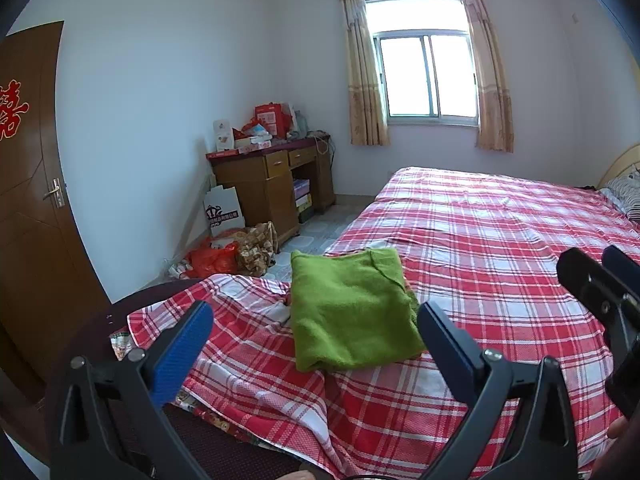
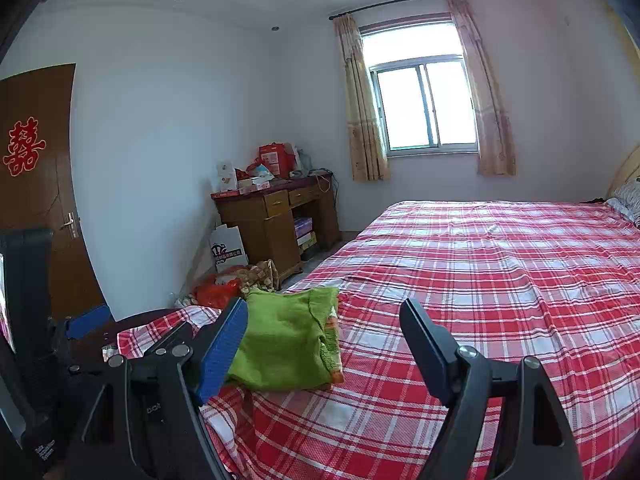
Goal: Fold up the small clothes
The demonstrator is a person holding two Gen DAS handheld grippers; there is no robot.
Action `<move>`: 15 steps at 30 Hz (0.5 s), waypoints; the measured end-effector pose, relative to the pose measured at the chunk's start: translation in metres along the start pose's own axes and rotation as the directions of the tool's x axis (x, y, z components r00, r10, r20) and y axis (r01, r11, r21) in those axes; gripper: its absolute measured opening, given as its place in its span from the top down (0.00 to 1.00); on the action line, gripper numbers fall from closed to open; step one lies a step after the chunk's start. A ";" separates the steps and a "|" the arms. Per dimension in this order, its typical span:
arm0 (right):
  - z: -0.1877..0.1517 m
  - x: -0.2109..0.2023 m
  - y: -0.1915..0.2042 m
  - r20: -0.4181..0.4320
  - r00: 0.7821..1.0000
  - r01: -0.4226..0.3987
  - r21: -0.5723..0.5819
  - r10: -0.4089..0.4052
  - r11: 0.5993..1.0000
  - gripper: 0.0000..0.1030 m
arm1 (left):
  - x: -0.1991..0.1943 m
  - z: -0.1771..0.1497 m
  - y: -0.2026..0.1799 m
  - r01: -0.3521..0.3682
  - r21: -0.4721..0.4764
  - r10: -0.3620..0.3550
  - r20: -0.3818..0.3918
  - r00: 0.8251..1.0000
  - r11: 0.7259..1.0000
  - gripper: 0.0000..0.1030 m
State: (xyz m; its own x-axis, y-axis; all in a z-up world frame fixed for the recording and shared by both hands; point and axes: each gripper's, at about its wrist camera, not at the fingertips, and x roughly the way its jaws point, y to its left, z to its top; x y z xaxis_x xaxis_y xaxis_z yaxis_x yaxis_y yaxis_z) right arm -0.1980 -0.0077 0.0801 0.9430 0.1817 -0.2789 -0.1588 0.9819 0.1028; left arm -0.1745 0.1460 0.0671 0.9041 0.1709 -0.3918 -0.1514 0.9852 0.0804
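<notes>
Left hand-held gripper (image 1: 316,328): jaws spread wide, nothing between the blue pads, held above the near corner of the bed. Right hand-held gripper (image 2: 324,322): jaws likewise spread, empty. In the left wrist view the right unit shows as a black body at the right edge; in the right wrist view the left unit shows at the lower left.

Green knitted garment (image 1: 352,312): folded into a rough rectangle, lying flat on the bed near the corner. In the left wrist view it sits just beyond and between the left fingertips, not touched by either. In the right wrist view the garment (image 2: 286,340) lies beside the left-hand pad, partly hidden behind it; contact cannot be told. An orange-trimmed edge shows at its right side in that view.

Bed (image 1: 500,240): covered by a red-and-white plaid sheet, rumpled at the near corner, smoother further on. A striped pillow (image 1: 624,194) lies at the far right by the headboard.

Room: wooden desk (image 1: 276,184) in the far corner, top stacked with red boxes and packages. White carton and orange plastic bag (image 1: 214,260) on the floor beside it. Window (image 1: 426,76) with beige curtains beyond. Brown door (image 1: 32,184) at left, red paper cutout on it.
</notes>
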 end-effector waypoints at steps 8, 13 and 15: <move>-0.001 0.000 -0.002 -0.005 1.000 0.000 0.009 0.000 1.000 0.23 | 0.002 -0.001 -0.001 -0.007 0.004 0.007 -0.003 1.000 1.000 0.00; -0.002 0.000 -0.005 -0.003 1.000 0.002 0.019 -0.001 1.000 0.23 | 0.004 -0.003 0.001 -0.008 0.003 0.008 -0.011 1.000 1.000 0.00; -0.002 -0.001 -0.005 -0.001 1.000 0.002 0.019 -0.002 1.000 0.23 | 0.005 -0.003 0.001 -0.011 0.007 0.011 -0.015 1.000 1.000 0.00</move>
State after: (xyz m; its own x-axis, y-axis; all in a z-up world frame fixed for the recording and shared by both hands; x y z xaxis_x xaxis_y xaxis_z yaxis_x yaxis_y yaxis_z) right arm -0.1984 -0.0126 0.0778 0.9430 0.1799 -0.2799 -0.1515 0.9811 0.1203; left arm -0.1712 0.1479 0.0622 0.8963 0.1817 -0.4045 -0.1580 0.9832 0.0914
